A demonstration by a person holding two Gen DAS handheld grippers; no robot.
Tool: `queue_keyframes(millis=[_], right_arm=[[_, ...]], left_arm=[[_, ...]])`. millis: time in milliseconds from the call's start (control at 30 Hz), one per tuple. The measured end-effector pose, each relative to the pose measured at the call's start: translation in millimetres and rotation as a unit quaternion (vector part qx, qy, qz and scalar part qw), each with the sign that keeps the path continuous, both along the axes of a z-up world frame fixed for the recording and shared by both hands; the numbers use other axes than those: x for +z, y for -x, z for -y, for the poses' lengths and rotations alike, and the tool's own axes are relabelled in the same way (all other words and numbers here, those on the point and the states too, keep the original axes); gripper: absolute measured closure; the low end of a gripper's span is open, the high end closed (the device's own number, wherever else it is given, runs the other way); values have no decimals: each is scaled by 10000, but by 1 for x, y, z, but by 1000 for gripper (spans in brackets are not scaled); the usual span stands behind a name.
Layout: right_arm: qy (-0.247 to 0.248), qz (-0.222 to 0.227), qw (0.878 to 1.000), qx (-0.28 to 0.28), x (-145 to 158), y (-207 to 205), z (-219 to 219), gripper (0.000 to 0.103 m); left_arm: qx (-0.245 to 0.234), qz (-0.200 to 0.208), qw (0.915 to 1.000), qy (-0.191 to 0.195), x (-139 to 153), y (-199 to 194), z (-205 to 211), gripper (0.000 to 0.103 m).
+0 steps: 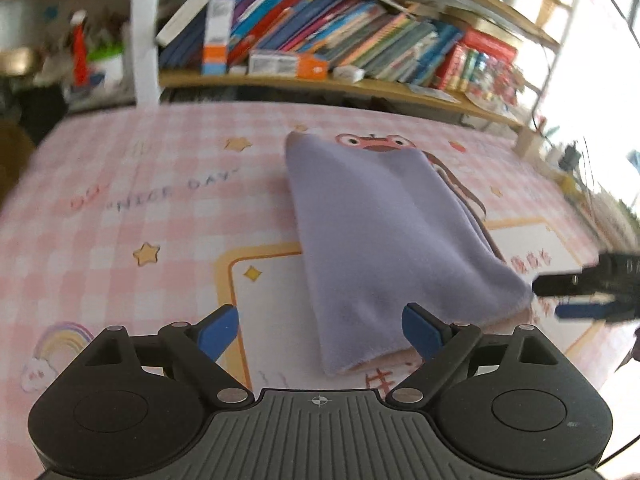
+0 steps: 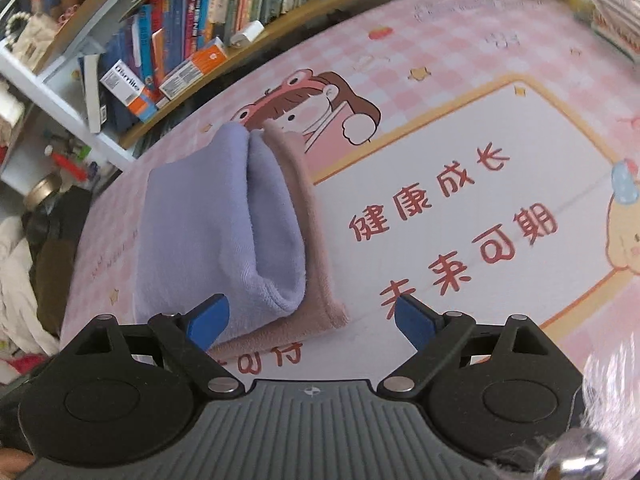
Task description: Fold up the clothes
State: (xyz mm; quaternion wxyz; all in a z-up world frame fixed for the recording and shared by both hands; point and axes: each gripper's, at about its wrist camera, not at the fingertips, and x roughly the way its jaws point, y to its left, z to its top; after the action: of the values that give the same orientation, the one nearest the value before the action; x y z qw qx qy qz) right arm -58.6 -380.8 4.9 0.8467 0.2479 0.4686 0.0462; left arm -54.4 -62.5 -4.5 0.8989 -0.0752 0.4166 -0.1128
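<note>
A pink checked mat (image 2: 460, 40) covers the table below bookshelves (image 1: 320, 32). The folded cloth (image 1: 380, 232) lies mid-mat, bare mat on every side. Left gripper (image 1: 320, 332) and right gripper (image 2: 310, 320) both gape, empty, at its near end.

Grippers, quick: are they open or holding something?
Left gripper: open, holding nothing.
Right gripper: open, holding nothing; the folded cloth lies on the table.
</note>
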Motion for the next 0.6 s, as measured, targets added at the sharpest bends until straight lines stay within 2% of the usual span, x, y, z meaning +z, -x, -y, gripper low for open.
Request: queue_keyframes(millis=[133,300,600], right_arm=[[-245,-143,9996,74,-8,-14,2,13],[-601,-343,9974,180,-20,-33,5,14],[-1100,-445,9913,568,-29,-56,-1,18]], left_arm=[[340,-397,9972,529,-11,-19,-13,12],[564,-658,9934,750,-22,-31,-15,12],[812,-934,9838,1297,-37,-48,-16,11]])
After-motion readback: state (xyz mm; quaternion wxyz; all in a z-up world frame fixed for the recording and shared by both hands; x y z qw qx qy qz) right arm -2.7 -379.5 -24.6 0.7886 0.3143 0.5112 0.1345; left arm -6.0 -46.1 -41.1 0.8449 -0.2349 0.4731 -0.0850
